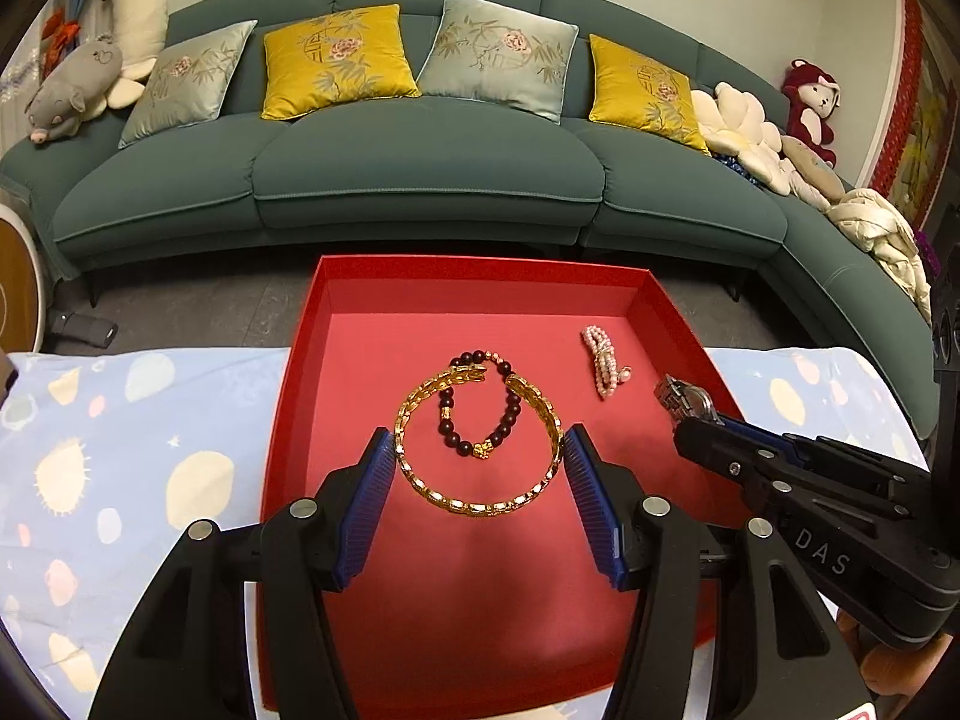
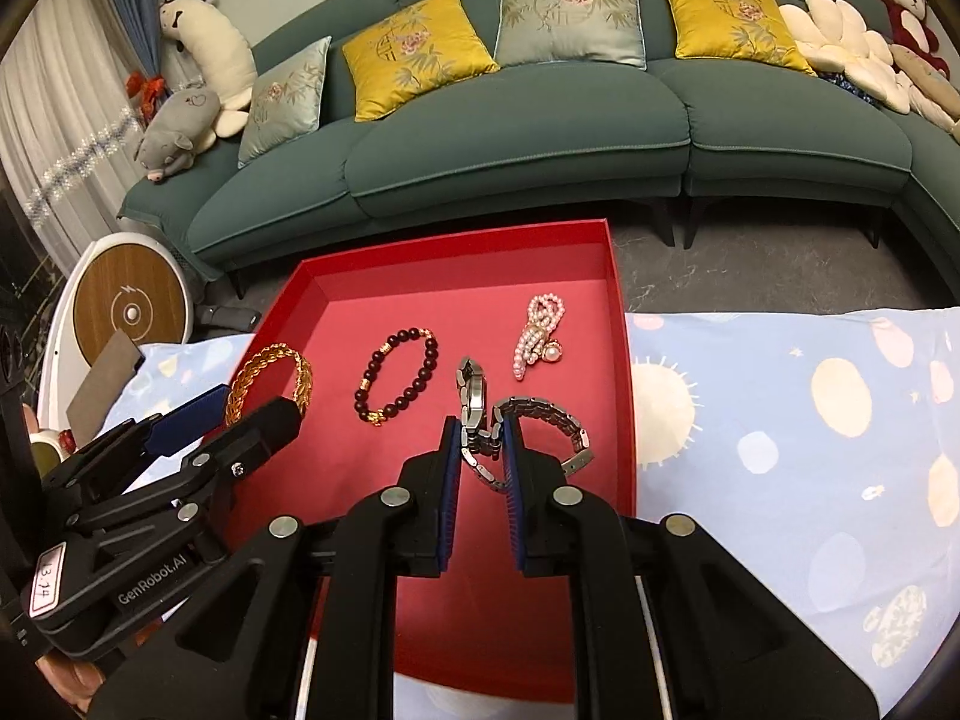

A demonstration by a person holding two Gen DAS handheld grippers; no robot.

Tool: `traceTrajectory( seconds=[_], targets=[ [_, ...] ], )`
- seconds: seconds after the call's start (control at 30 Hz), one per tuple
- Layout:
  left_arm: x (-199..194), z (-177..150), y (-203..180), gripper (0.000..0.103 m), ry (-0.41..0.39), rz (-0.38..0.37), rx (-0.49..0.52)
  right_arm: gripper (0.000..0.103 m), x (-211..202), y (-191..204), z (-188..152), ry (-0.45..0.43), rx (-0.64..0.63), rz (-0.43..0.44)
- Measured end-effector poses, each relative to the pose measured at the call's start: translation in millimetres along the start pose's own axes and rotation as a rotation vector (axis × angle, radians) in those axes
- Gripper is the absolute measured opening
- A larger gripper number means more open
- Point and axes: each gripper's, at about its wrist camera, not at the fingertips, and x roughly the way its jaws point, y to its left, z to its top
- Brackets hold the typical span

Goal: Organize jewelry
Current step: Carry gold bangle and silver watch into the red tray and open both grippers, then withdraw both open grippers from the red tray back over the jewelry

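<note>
A red tray (image 1: 300, 330) (image 2: 618, 324) lies on a blue patterned cloth. My left gripper (image 1: 478, 447) is closed on a gold bangle (image 1: 480, 504), its blue pads touching both sides; the bangle (image 2: 270, 360) also shows in the right wrist view. A dark bead bracelet (image 1: 480, 408) (image 2: 399, 378) lies inside the tray, partly within the bangle's ring in the left view. My right gripper (image 2: 483, 438) is shut on a silver metal watch (image 2: 480, 396) (image 1: 684, 399). A pink pearl piece (image 1: 603, 360) (image 2: 540, 330) lies at the tray's far right.
The blue cloth (image 2: 810, 420) (image 1: 120, 450) covers the surface on both sides of the tray. A teal sofa (image 1: 420, 168) with cushions and plush toys stands behind. A round white and wood device (image 2: 129, 300) stands at the left on the floor.
</note>
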Motion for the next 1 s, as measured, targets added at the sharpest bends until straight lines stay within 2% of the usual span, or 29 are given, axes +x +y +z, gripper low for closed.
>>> traceTrajectory(
  seconds=[0.07,0.1,0.13,0.17,0.23,0.3,0.37,0.4,0.43,0.5,0.67,0.83,1.0],
  targets=[
    [3.4,-1.6,1.4,0.056,0.001,0.004,-0.006,0.015,5.1,-0.6,-0.1,0.004,-0.004,0.004],
    [4.0,-1.5,2.6,0.056,0.003,0.006,-0.009,0.019,4.6,-0.7,0.1,-0.007,-0.005,-0.004],
    [3.2,-1.3,5.1,0.056,0.004,0.003,-0.017,0.029,3.0,-0.7,0.9,-0.018,-0.005,-0.005],
    [0.4,0.0,7.9,0.056,0.001,0.000,-0.030,0.033,-0.3,-0.6,2.3,-0.035,-0.004,-0.003],
    [-11.4,4.9,15.2,0.057,-0.015,-0.014,-0.057,0.036,-12.8,-0.7,5.7,-0.073,0.000,-0.002],
    [-34.2,11.1,22.0,0.057,-0.054,-0.035,-0.078,0.036,-35.3,1.8,10.2,-0.113,-0.002,0.005],
    [-58.5,18.5,25.9,0.063,-0.086,-0.048,-0.087,0.037,-64.7,3.8,14.0,-0.157,-0.007,0.014],
    [-70.0,22.4,26.2,0.070,-0.099,-0.048,-0.089,0.040,-82.4,5.3,14.5,-0.183,-0.007,0.018],
    [-78.3,25.6,25.4,0.073,-0.105,-0.048,-0.088,0.047,-99.3,5.9,14.4,-0.206,-0.007,0.016],
    [-86.5,30.6,20.8,0.073,-0.093,-0.046,-0.073,0.054,-129.8,7.6,14.6,-0.253,-0.003,0.020],
    [-117.9,29.7,12.2,0.073,-0.137,-0.034,-0.079,0.054,-180.4,8.7,6.1,-0.288,0.014,0.020],
    [-162.9,4.6,11.6,0.073,-0.148,-0.039,-0.075,0.054,-213.1,12.3,-25.8,-0.269,-0.019,-0.022],
    [-195.8,-52.1,17.8,0.073,-0.106,-0.017,-0.047,0.054,-226.4,9.7,-80.6,-0.218,-0.041,-0.058]
  ],
)
